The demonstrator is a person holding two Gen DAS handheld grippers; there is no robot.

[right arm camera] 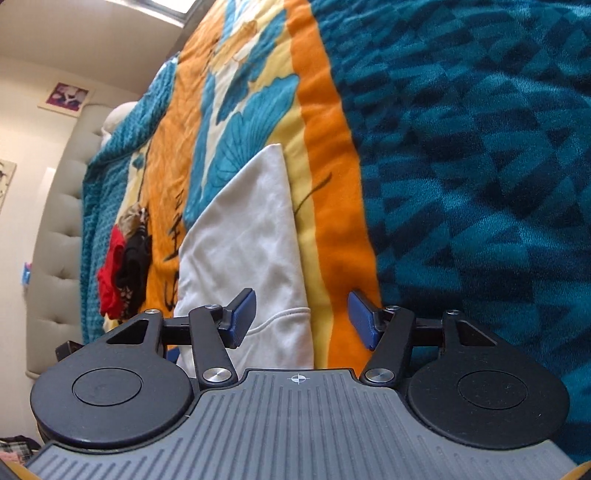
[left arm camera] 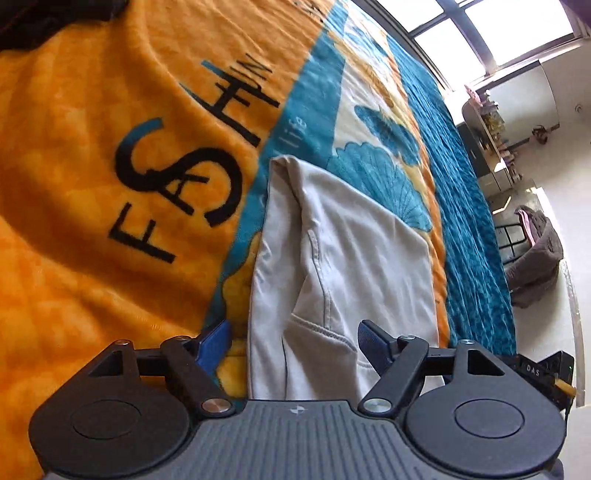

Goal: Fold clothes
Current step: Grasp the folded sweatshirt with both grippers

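Observation:
A pale grey-white garment lies folded on the orange and teal blanket. In the left wrist view it stretches away from my left gripper, which hangs open over its near hem, blue pads on either side of the cloth. The right wrist view shows the same garment from its other side. My right gripper is open over the garment's near edge; its left pad is above the cloth and its right pad above the orange stripe. Neither gripper holds anything.
A pile of red and black clothes lies on the blanket near the padded headboard. Another dark garment sits at the top left in the left wrist view. A window, shelves and a grey chair stand beyond the bed.

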